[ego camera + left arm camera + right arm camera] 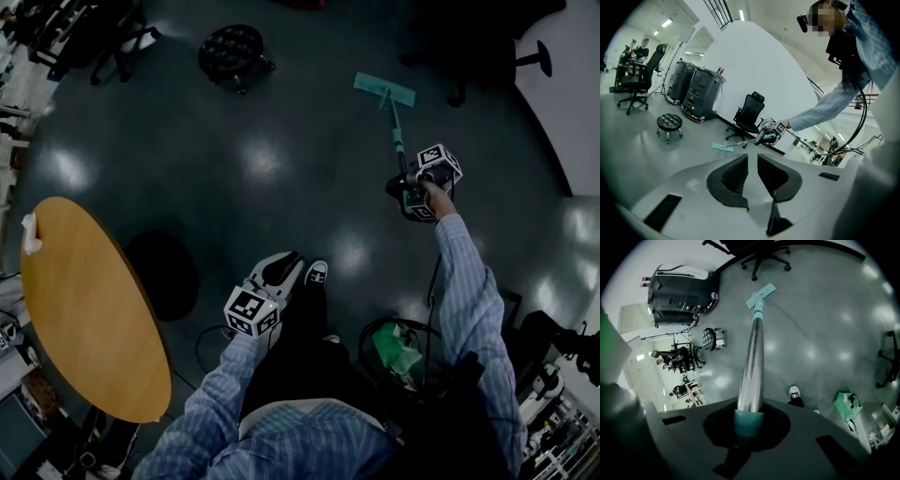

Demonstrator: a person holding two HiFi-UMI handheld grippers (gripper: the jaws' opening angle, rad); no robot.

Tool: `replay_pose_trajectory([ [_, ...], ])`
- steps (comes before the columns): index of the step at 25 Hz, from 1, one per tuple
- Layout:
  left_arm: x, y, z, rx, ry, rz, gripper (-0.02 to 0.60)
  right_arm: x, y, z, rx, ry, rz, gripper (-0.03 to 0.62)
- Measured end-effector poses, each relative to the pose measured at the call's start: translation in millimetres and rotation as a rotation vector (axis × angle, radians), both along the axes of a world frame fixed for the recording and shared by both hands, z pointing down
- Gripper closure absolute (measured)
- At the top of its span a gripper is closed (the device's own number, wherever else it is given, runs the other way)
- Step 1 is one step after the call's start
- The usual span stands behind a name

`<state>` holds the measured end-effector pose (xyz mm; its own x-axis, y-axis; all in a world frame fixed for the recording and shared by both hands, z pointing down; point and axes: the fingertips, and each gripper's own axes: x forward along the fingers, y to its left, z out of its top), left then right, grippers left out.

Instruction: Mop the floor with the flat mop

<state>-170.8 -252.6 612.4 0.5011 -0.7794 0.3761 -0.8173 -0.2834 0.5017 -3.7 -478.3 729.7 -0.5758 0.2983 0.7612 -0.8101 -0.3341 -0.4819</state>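
head view, with both gripper views. containers: one green bag point(395, 349) stands on the floor point(281, 159) at the person's right, inside a dark round rim (its contents cannot be made out); it shows again in the right gripper view point(847, 405).

counts: one flat mop point(395, 120), two grippers, one black stool point(232, 52), one round wooden table point(94, 309) and two office chairs, one at upper left point(112, 37) and one at upper right point(478, 47). one white-toed shoe point(317, 274) shows.

right gripper point(405, 185): held out ahead on the outstretched arm. its jaws are closed around the teal end of the mop's handle point(749, 420), and the metal shaft point(752, 357) runs from between them down to the floor.

flat mop: the teal head point(384, 89) lies flat on the dark floor well ahead of the person, between the stool and the upper-right chair. it also appears in the left gripper view point(723, 147), with the right gripper point(769, 133) at the handle's upper end.

left gripper point(279, 270): held low beside the person's leg. its jaws point(752, 164) sit close together with only a slim slit between them, and nothing is in it.

table: one small white object point(30, 234) rests at its far edge.
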Motion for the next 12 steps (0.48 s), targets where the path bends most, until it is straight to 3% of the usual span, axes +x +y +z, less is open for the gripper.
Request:
replay_pose_trajectory([
  [6, 22.0, 21.3, -18.5, 0.032, 0.021, -0.002, 0.517, 37.4, 79.1, -2.9, -0.015, 0.001, -0.048, 0.585],
  [12, 55.9, 74.9, -32.9, 0.052, 0.023, 0.021, 0.517, 75.9, 192.6, -8.8, -0.024, -0.009, -0.068, 0.585],
])
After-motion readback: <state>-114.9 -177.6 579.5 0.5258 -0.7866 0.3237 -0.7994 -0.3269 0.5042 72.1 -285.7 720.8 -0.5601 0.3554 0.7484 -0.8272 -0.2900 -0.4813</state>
